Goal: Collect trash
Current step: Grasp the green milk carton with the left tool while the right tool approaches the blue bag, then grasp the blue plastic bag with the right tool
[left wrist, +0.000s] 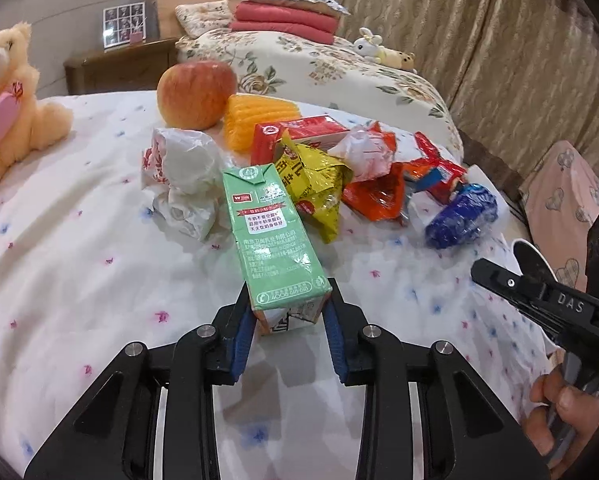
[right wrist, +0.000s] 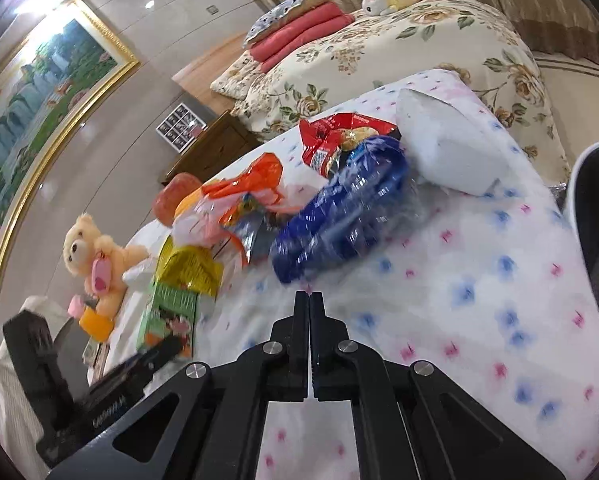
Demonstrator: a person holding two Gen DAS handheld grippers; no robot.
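A green milk carton (left wrist: 267, 232) lies on the white flowered cloth (left wrist: 79, 240), and my left gripper (left wrist: 287, 316) is shut on its near end, blue pads (left wrist: 241, 328) pressed against both sides. Behind it lies a heap of trash: crumpled white paper (left wrist: 183, 176), a yellow wrapper (left wrist: 315, 184), a red carton (left wrist: 299, 132), an orange wrapper (left wrist: 375, 196), a red wrapper (left wrist: 435, 164) and a crushed blue bottle (left wrist: 463, 216). My right gripper (right wrist: 309, 300) is shut with nothing in it, just short of the blue bottle (right wrist: 339, 216). It also shows at the right of the left wrist view.
An apple (left wrist: 197, 94) and a yellow corn piece (left wrist: 259, 120) sit behind the heap. A teddy bear (left wrist: 7, 92) is at the left. A white packet (right wrist: 451, 148) lies past the bottle. A white-rimmed dark container (right wrist: 595, 200) stands off the right edge. A floral bed (left wrist: 339, 68) lies beyond.
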